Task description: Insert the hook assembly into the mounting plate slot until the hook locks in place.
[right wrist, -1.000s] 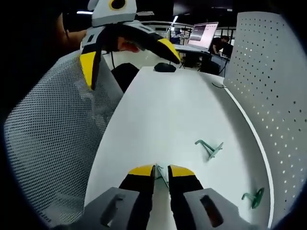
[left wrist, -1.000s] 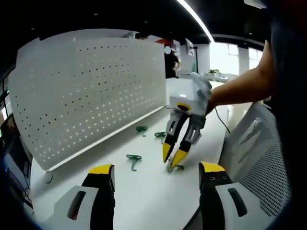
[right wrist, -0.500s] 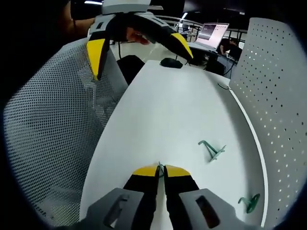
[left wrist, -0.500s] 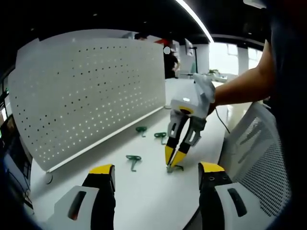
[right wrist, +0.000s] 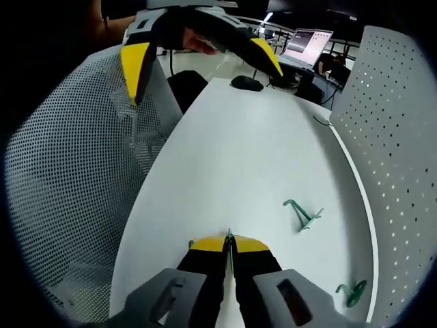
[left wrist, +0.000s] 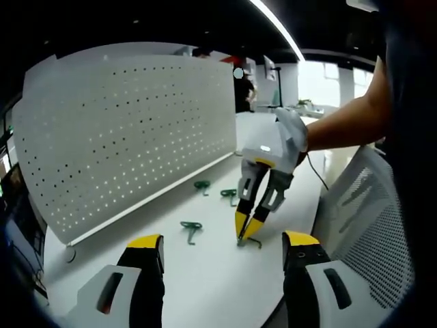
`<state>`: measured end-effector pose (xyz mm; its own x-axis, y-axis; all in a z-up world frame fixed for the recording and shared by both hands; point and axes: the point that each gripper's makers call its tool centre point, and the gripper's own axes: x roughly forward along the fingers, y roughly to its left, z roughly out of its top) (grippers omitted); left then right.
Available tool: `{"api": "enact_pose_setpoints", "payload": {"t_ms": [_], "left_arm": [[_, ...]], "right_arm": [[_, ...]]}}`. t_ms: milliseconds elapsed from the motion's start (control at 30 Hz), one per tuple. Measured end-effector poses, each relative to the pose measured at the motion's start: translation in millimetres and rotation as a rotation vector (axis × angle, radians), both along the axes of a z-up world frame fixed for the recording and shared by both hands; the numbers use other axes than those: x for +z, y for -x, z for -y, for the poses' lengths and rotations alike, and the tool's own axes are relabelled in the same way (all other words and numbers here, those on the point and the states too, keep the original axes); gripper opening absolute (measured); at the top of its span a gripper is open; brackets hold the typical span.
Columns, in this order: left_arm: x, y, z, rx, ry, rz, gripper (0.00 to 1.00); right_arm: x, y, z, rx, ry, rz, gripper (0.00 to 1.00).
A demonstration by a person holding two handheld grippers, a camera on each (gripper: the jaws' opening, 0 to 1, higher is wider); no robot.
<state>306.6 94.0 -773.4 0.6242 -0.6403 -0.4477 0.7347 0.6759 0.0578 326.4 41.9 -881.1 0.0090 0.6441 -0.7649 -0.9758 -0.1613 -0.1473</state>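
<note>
Right gripper (left wrist: 244,231) has closed fully onto a green hook (left wrist: 251,240) on the white table (left wrist: 205,273), apparently for lifting toward the pegboard (left wrist: 130,130); left gripper (left wrist: 222,249) hangs open.

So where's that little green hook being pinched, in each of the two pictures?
Left gripper view: the hook lies on the table right of centre, at the tips of the right gripper.
Right gripper view: bottom centre, a thin sliver between that gripper's closed jaws.
Shared landmark: the pegboard, left in the first, right in the second.
</note>
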Motion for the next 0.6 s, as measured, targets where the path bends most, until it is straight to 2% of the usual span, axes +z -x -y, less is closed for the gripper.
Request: {"api": "enact_pose_setpoints", "payload": {"t_ms": [200, 600], "left_arm": [[0.8, 0.0, 0, 0.0, 0.0, 0.001, 0.72], [0.6, 0.5, 2, -0.006, -0.001, -0.001, 0.72]], "right_arm": [[4.9, -5, 0, -0.032, -0.019, 0.001, 0.01], [27.9, -17, -4, -0.137, -0.125, -0.018, 0.0]]}}
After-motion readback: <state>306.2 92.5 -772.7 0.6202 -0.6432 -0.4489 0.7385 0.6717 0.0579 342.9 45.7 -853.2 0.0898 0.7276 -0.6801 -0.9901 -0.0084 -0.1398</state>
